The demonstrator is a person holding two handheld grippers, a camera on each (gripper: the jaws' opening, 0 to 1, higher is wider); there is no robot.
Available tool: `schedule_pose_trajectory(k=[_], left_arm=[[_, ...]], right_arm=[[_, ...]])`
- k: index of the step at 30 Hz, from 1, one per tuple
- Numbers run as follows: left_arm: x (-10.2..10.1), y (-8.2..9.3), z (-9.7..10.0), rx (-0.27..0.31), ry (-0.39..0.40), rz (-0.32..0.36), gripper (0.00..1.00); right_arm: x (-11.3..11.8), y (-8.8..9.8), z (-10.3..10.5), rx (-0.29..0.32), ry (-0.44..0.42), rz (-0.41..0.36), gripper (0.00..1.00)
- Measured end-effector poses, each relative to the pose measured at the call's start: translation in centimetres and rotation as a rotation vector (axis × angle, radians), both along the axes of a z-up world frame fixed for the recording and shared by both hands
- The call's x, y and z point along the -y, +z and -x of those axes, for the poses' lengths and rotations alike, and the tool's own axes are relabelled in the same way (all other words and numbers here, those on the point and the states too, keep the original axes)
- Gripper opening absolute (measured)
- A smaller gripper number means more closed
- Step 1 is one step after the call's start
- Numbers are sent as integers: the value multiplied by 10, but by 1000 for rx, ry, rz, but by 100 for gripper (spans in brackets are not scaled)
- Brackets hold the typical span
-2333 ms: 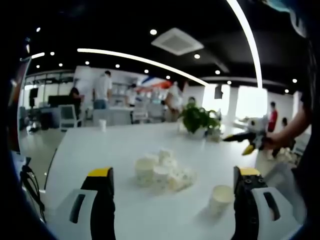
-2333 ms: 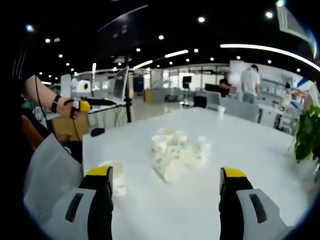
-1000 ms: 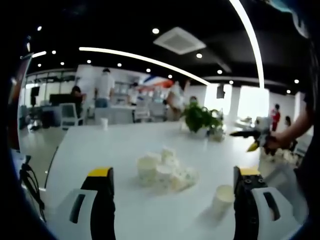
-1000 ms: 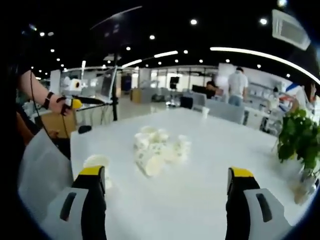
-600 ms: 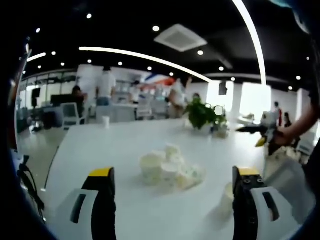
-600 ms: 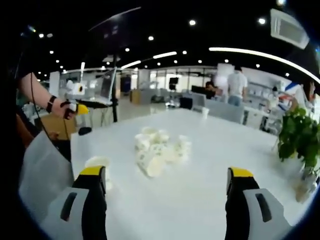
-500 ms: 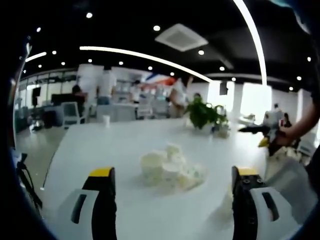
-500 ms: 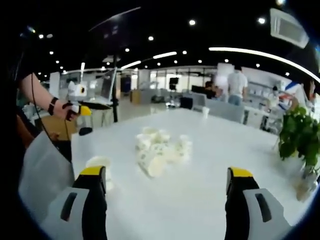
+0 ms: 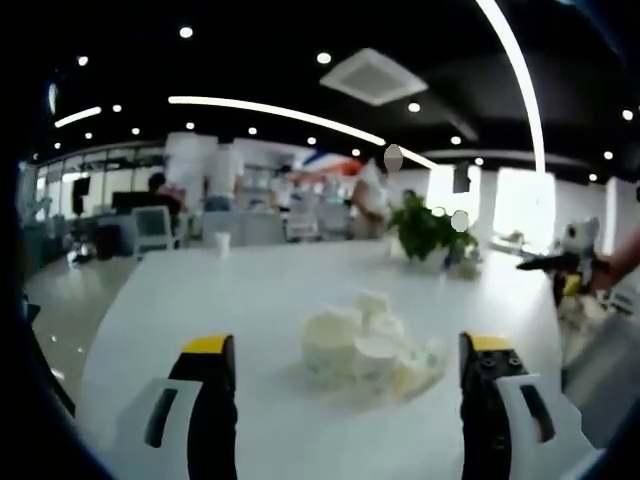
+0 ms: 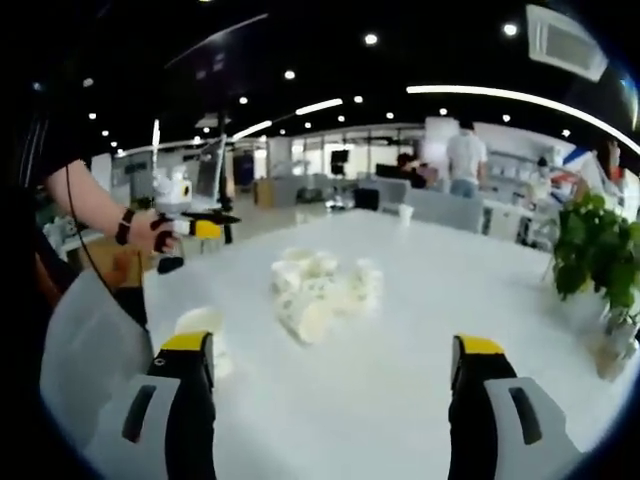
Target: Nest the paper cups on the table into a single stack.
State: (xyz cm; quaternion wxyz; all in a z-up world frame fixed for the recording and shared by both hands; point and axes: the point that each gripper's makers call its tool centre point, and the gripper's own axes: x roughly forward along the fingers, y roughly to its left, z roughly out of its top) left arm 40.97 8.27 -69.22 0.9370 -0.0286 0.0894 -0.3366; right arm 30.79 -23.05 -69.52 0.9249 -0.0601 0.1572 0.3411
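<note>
Both the left gripper [image 9: 338,365] and right gripper [image 10: 330,365] gape wide, holding nothing. A lone cup [image 10: 203,335] stands beside the right gripper's left jaw. Bare table [image 10: 420,300] surrounds the cup pile [image 9: 368,345] at mid-table; no writing is legible. A plant [image 10: 588,255] sits beyond.

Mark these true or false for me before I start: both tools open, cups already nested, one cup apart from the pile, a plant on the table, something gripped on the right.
1. Both tools are open with nothing between the jaws. True: left tool and right tool stand wide apart.
2. The paper cups form one neat stack. False: the cup pile is a loose heap, some cups on their sides.
3. One lone cup stands apart from the pile. True.
4. A potted plant sits on the white table. True.
5. The right tool grips a cup. False: it holds nothing.
</note>
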Motion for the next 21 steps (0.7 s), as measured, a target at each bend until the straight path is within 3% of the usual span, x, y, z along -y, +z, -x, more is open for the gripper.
schedule_pose_trajectory(k=[8, 21], left_arm=[[9, -14, -19, -5, 12, 3, 88], [-3, -40, -53, -16, 68, -12, 85]], right_arm=[[3, -3, 1, -11, -20, -7, 96], [6, -9, 5, -38, -38, -4, 95]])
